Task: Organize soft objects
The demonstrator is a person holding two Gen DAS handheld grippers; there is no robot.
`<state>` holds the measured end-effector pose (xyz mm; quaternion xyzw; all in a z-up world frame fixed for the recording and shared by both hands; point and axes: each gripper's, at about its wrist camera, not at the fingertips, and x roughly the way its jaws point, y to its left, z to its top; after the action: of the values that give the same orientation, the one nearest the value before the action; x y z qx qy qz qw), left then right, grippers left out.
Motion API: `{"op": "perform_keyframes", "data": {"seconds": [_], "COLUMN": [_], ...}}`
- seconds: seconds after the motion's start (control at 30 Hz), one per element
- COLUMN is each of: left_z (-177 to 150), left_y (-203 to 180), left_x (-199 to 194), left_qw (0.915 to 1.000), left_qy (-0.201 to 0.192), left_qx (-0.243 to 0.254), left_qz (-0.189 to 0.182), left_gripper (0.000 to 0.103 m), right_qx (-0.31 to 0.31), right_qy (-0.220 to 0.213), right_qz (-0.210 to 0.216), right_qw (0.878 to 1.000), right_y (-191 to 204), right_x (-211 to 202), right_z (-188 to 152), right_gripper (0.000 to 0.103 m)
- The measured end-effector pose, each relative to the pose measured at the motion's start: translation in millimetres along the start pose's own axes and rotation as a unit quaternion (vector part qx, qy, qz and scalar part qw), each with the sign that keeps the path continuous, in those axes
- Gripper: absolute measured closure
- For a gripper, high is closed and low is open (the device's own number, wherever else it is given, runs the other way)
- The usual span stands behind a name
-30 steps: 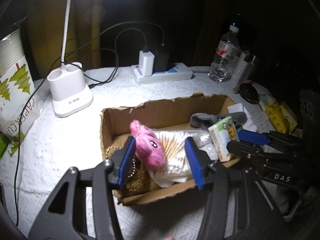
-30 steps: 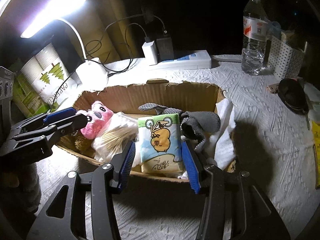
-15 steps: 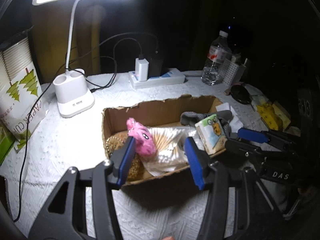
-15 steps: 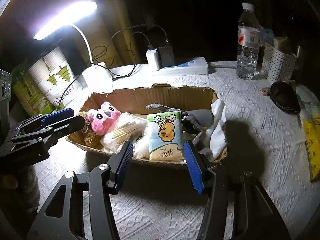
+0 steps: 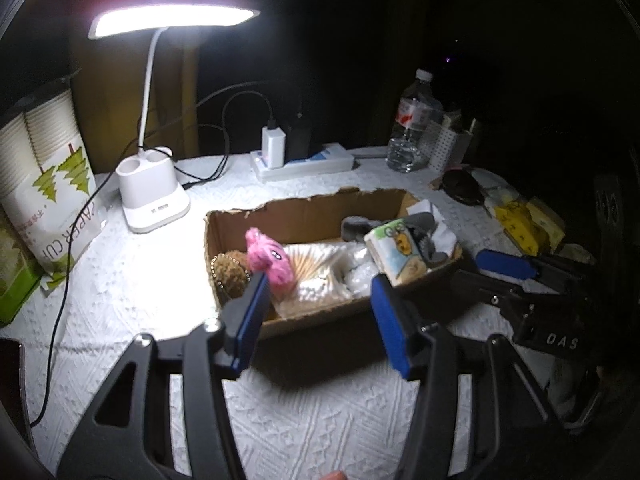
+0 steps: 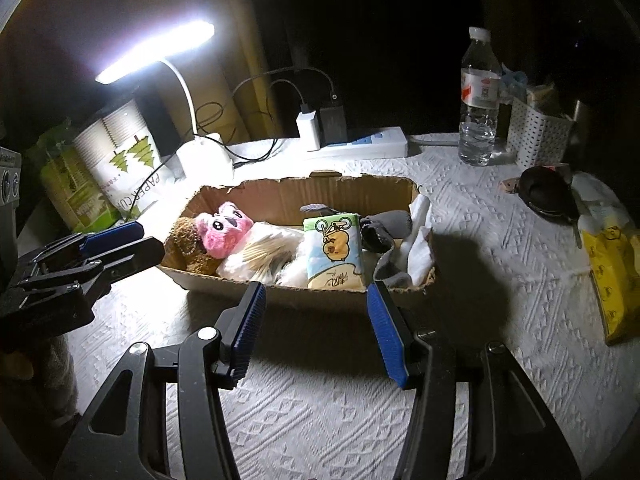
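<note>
A shallow cardboard box (image 5: 308,212) (image 6: 296,300) lies on the white cloth. It holds a pink plush (image 5: 270,258) (image 6: 224,230) with a brown plush (image 6: 186,246), a bag of cotton swabs (image 5: 316,276) (image 6: 264,258), a tissue pack with a cartoon print (image 5: 400,250) (image 6: 334,252), grey socks (image 6: 386,228) and white cloth (image 6: 418,240). My left gripper (image 5: 318,322) is open and empty in front of the box. My right gripper (image 6: 316,330) is open and empty, also short of the box's near wall.
A lit white desk lamp (image 5: 154,196) stands at the back left beside a paper-cup sleeve (image 5: 48,184). A power strip with chargers (image 5: 304,160), a water bottle (image 6: 478,100), a white perforated basket (image 6: 538,136), a dark pouch (image 6: 546,194) and yellow packs (image 6: 614,276) sit behind and right.
Both grippers have drawn back and up from the box, so the box looks smaller and farther. Both stay open. The things in the box have not moved.
</note>
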<state>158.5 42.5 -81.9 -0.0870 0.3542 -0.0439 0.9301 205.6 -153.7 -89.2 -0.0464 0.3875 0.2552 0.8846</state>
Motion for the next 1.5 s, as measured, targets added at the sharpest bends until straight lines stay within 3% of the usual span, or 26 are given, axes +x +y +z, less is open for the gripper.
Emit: {"op": "perform_keyframes", "data": {"seconds": [0.07,0.5,0.73,0.87,1.07,1.5], "left_z": [-0.2,20.8,35.1,42.5,55.6,65.1], "left_y": [-2.4,-25.9,-26.7,-28.7,-32.5,-35.4], "left_x": [-6.2,-56.1,-80.2,-92.2,-106.8,-126.2], "left_qw": [1.0000,0.9985,0.9973,0.9964,0.9943,0.9926], "left_qy": [-0.004,-0.052,-0.071,-0.079,-0.084,-0.106], "left_qx": [-0.001,0.015,0.017,0.022,0.036,0.041], "left_qz": [-0.002,-0.005,0.013,0.024,0.053,0.043], "left_gripper": [0.034,0.031,0.029,0.013,0.012,0.012], "right_qx": [-0.001,-0.003,-0.012,-0.016,-0.022,-0.021], "right_qy": [-0.005,-0.055,-0.076,-0.085,-0.091,-0.120], "right_qz": [-0.001,-0.020,-0.026,-0.031,-0.051,-0.068], "right_qw": [1.000,0.998,0.997,0.996,0.994,0.990], "right_y": [1.7,8.2,13.6,16.8,18.1,16.2], "right_x": [-6.8,-61.8,-88.4,-101.8,-120.2,-157.4], "right_z": [-1.2,11.8,21.9,29.5,38.5,53.6], "right_gripper": [0.047,0.046,0.042,0.038,0.031,0.028]}}
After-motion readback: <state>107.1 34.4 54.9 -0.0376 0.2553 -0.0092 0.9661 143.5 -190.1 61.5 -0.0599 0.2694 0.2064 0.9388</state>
